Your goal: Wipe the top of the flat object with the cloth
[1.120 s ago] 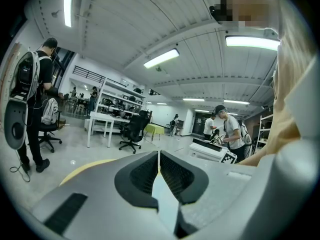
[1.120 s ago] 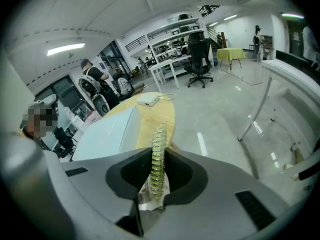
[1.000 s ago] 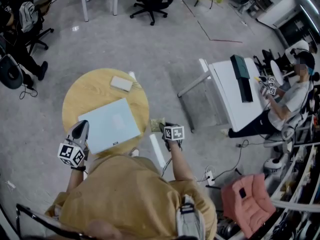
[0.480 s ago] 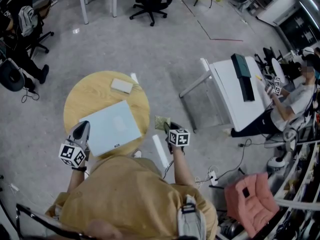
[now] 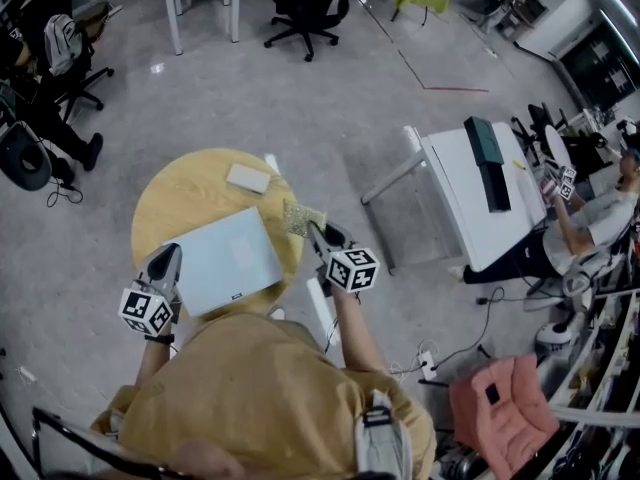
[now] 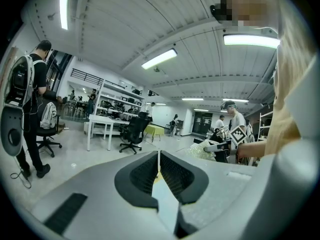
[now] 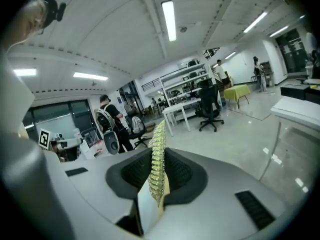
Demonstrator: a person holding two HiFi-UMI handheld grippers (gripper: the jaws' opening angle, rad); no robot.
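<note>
Right gripper (image 5: pixel 318 236): jaws closed on the cloth (image 5: pixel 302 216), a yellow-green textured piece. The right gripper view shows the cloth (image 7: pixel 158 134) edge-on, standing up between the pads. It hangs at the right rim of the round wooden tabletop (image 5: pixel 180 193), just beside the far right corner of the flat object (image 5: pixel 225 258). Contact with that object cannot be confirmed.

Left gripper (image 5: pixel 166 256): jaws closed together with nothing between them, as the left gripper view (image 6: pixel 158 166) confirms. It sits at the near left edge of the flat object. The flat object is a pale slab lying level across the near half of the tabletop. A small white block (image 5: pixel 248 178) lies apart on the far side.

Room: grey floor (image 5: pixel 330 108), a black office chair (image 5: pixel 305 3) far off and a white desk (image 5: pixel 470 203) to the right. A seated person (image 5: pixel 590 218) is beyond the desk and a pink cushion (image 5: pixel 500 398) lies near right.

View differences: only the head view shows the tabletop and flat object. The left gripper view looks out level, showing the right gripper (image 6: pixel 220 146) off to its right and a standing person with a backpack (image 6: pixel 30 99) at left.

Change from one second ago: the right gripper was then off the tabletop's right edge. It has since carried the cloth farther and leftward to the rim. The left gripper has stayed in place.
</note>
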